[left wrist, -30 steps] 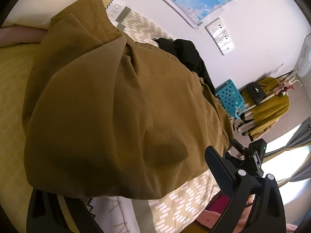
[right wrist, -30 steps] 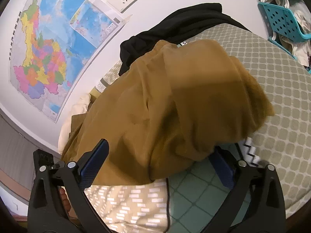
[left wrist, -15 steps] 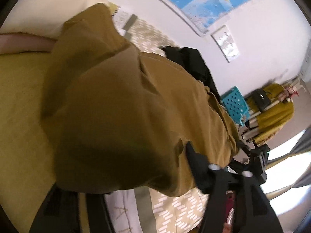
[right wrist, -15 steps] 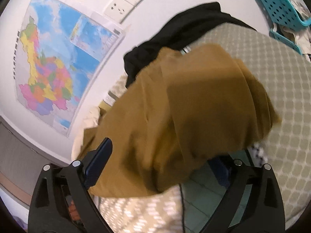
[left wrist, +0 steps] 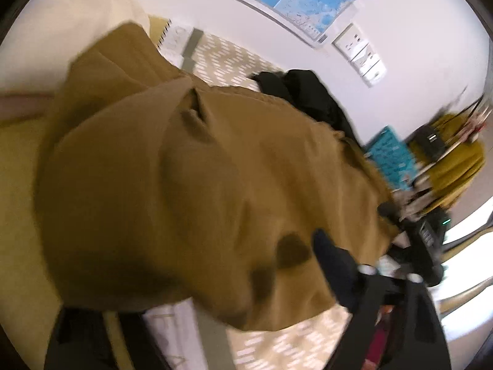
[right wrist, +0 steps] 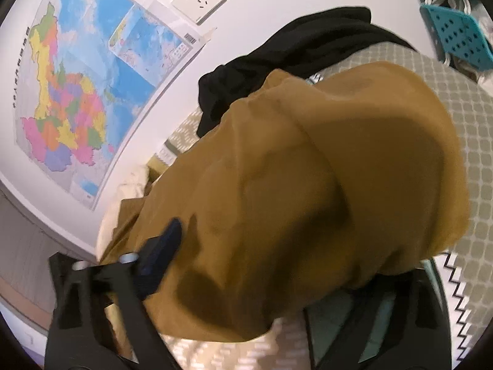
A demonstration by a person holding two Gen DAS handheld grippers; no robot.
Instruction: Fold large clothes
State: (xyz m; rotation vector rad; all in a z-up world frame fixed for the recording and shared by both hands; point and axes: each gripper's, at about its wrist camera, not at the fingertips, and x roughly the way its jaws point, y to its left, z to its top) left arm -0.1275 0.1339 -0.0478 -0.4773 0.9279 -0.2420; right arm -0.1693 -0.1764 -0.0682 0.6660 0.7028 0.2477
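Mustard-brown garment (left wrist: 191,191) bunched in a heap on the bed (left wrist: 277,345), black garment (right wrist: 295,61) behind it by the wall, left tool (left wrist: 215,302) gripping its near edge, right tool (right wrist: 277,283) closing around a bulky fold, map (right wrist: 77,92) on wall
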